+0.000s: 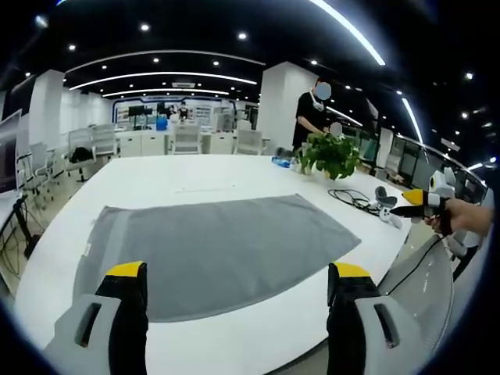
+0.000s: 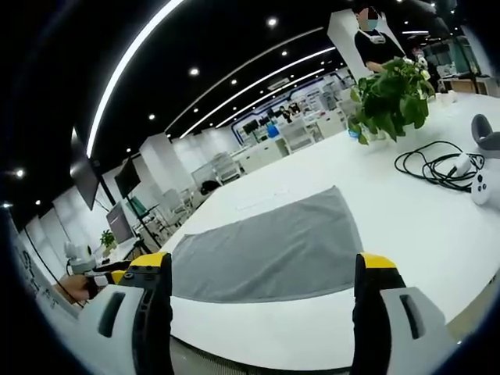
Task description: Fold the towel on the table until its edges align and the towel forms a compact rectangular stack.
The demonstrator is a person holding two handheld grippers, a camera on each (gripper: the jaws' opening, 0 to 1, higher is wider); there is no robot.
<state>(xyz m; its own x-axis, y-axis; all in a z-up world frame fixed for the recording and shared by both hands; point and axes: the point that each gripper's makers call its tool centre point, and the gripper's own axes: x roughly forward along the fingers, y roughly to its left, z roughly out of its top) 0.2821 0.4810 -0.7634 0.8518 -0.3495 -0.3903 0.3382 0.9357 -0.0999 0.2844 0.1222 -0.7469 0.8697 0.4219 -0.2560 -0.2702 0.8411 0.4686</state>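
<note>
In the left gripper view, the left gripper (image 1: 238, 293) is being held with its jaws spread wide, and nothing is being gripped or touched between them; the yellow-tipped jaws are hanging above the near edge of the towel (image 1: 215, 250). The towel, grey, is lying spread flat and unfolded on the white table (image 1: 195, 176), with its near edge close to the table's near rim. At the right edge of this view the right gripper (image 1: 418, 205) is being held by a hand (image 1: 469, 215) out past the table's edge, well apart from the towel; how far its jaws are parted cannot be made out from here.

In the right gripper view, the right gripper (image 2: 262, 293) is being shown with its jaws wide apart and nothing held, poised over the table rim (image 2: 437, 234) near the towel (image 2: 273, 250). The left gripper (image 2: 105, 275) is being partly hidden behind the near jaw at the lower left, too small to read. A plant (image 2: 391, 94) and a coil of cable (image 2: 433, 166) are sitting well beyond the towel; white objects (image 2: 486, 183) are being cut off by the right edge. A person (image 2: 375, 43) is standing behind the plant.
</note>
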